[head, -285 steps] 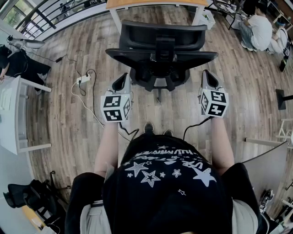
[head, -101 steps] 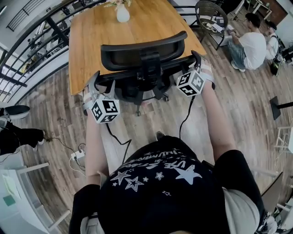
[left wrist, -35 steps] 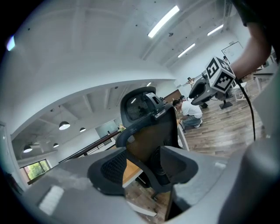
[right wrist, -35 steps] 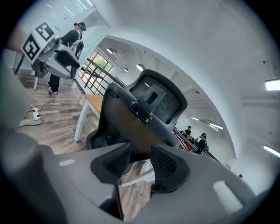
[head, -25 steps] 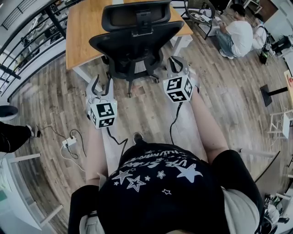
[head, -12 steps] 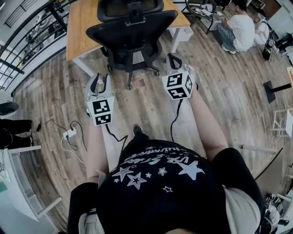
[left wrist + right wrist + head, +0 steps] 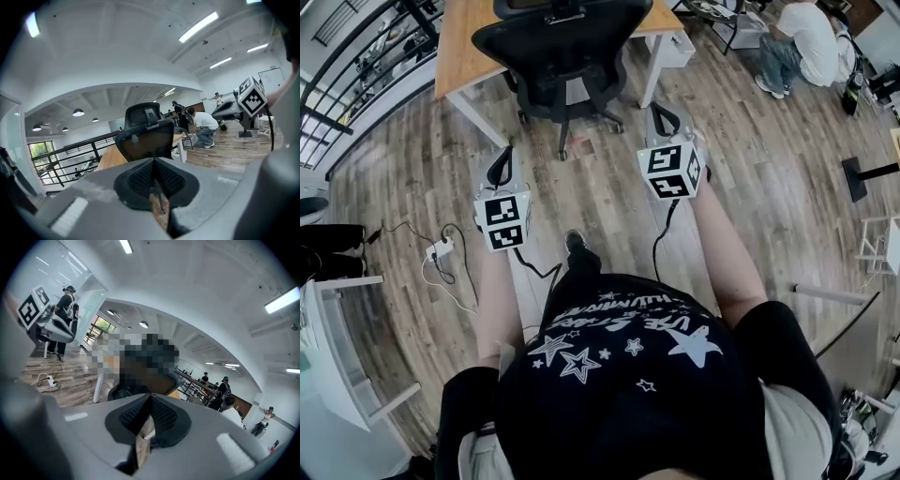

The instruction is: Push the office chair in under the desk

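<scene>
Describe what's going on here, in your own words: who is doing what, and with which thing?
A person stands with a gripper in each hand, facing an office chair at a wooden desk. The chair sits close against the desk's near edge, seemingly pushed in. The left gripper and right gripper are both shut and empty, held in the air short of the chair, touching nothing.
</scene>
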### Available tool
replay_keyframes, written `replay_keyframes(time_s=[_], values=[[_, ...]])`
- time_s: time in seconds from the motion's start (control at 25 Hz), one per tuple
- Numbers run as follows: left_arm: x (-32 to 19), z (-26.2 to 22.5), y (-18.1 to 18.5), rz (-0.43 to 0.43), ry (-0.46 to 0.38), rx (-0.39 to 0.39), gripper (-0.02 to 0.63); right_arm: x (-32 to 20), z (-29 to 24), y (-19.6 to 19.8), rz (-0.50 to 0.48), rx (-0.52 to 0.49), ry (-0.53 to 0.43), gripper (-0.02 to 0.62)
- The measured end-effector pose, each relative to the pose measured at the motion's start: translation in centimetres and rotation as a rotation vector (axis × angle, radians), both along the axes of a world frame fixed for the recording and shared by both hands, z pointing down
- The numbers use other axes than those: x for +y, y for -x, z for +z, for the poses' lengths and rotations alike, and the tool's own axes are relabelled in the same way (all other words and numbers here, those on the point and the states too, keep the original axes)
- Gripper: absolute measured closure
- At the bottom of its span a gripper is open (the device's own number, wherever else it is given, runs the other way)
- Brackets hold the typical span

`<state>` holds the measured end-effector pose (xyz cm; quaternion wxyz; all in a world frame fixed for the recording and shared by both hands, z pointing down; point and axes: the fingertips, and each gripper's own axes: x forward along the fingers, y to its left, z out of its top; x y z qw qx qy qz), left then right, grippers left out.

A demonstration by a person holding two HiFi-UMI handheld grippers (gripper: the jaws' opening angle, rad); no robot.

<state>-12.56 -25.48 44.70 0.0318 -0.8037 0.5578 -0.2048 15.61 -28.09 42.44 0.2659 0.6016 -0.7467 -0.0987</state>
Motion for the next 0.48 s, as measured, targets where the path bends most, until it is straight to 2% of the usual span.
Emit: replay_keyframes(time_s=[0.24,0.48], values=[[3.6,-0.4,-2.3,0.016,-0.01,0.008,0.604,3.9,0.2,-1.7,0.011,-0.04,0.028,0.594],[6.1,-0.6,-3.3,0.012,-0.015,0.022,0.604,6.6,1.0,-2.1,-0.005,-0.022,0.052,0.594]])
